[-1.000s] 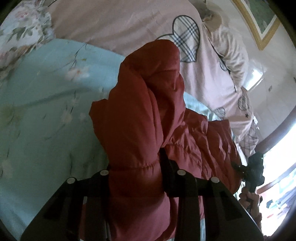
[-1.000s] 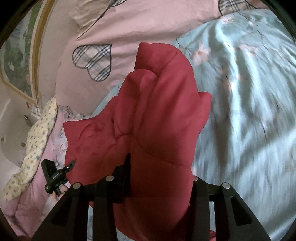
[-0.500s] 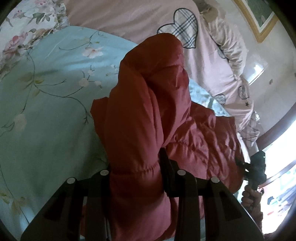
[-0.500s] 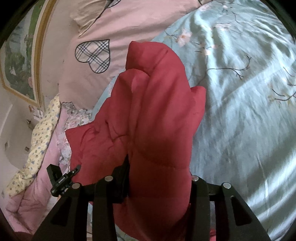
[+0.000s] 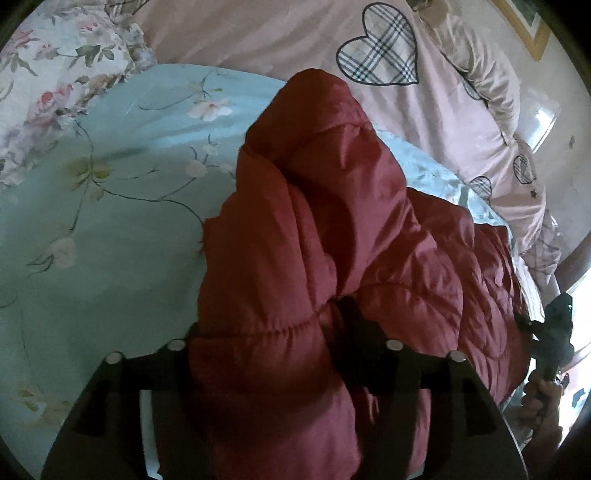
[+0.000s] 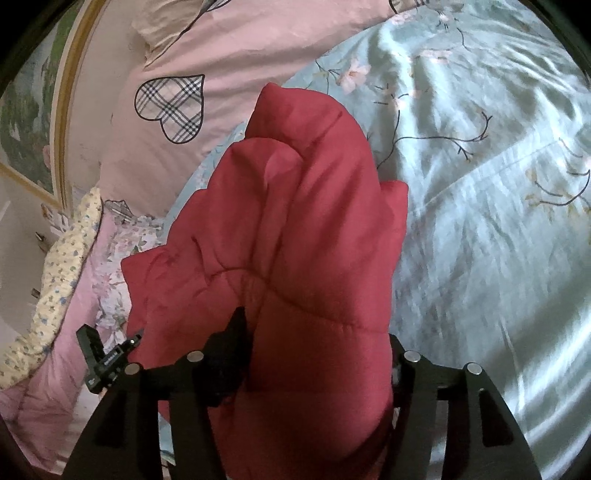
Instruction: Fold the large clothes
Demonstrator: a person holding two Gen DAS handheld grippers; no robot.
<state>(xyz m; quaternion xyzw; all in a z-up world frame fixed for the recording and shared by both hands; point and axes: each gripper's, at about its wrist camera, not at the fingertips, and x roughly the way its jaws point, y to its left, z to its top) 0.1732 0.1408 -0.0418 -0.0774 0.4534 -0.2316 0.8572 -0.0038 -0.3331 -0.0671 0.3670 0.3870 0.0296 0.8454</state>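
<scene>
Both grippers' jaws were widened and are opening round the bunched jacket (image 5: 332, 229), blocking the sheet (image 5: 110, 221) and pillow (image 5: 277, 33).

Premises: a home bedroom. A bed takes up most of both views, spread with a pale blue floral sheet (image 6: 480, 221). A pink duvet (image 5: 258, 37) with plaid heart patches lies bunched at its far side (a second, rose-print cover (image 5: 55, 74) sits in one corner). A framed picture (image 6: 33, 122) hangs on the wall. A padded red jacket (image 6: 295, 240) lies on the sheet.
</scene>
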